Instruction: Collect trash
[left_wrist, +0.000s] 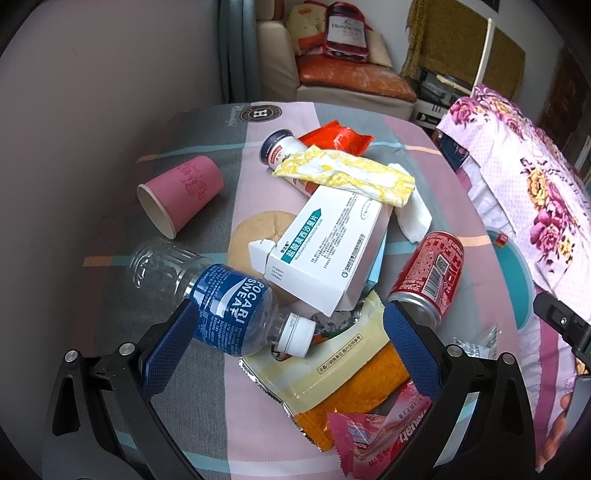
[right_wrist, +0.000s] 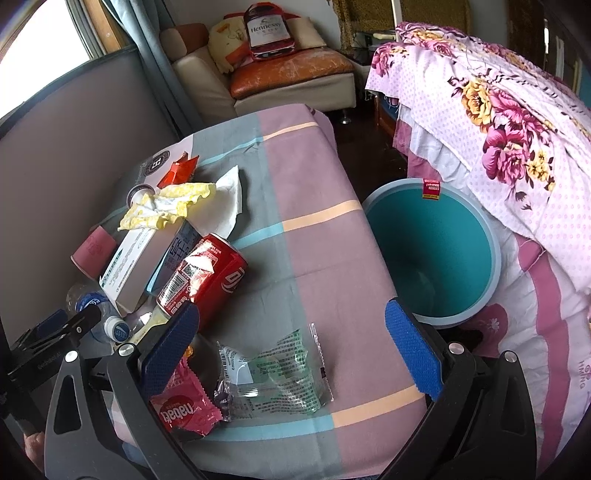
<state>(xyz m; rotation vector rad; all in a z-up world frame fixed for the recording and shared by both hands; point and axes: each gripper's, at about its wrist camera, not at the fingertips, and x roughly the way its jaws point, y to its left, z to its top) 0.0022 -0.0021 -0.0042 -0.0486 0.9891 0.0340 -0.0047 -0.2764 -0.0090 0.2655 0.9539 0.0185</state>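
Left wrist view: my left gripper (left_wrist: 291, 339) has its jaws spread wide, gripping nothing, hovering over the trash pile on the checked tablecloth (left_wrist: 207, 398). The clear plastic bottle (left_wrist: 221, 299) with blue label and white cap lies on its side just inside the left blue pad. The red soda can (left_wrist: 430, 275) lies beside the right pad. The white cardboard medicine box (left_wrist: 328, 247), one flap open, rests on the pile; the crumpled yellow-patterned wrapper (left_wrist: 347, 173) lies across its far end. The pink paper cup (left_wrist: 181, 194) lies tipped over, looks empty. A foil-edged yellow snack bag (left_wrist: 332, 384) lies flat under the gripper.

Right wrist view: my right gripper (right_wrist: 295, 343) is also spread apart, empty, above a clear crinkled wrapper (right_wrist: 280, 373) with green print. The round teal bin (right_wrist: 432, 254) stands just past the table edge; I see nothing inside it.
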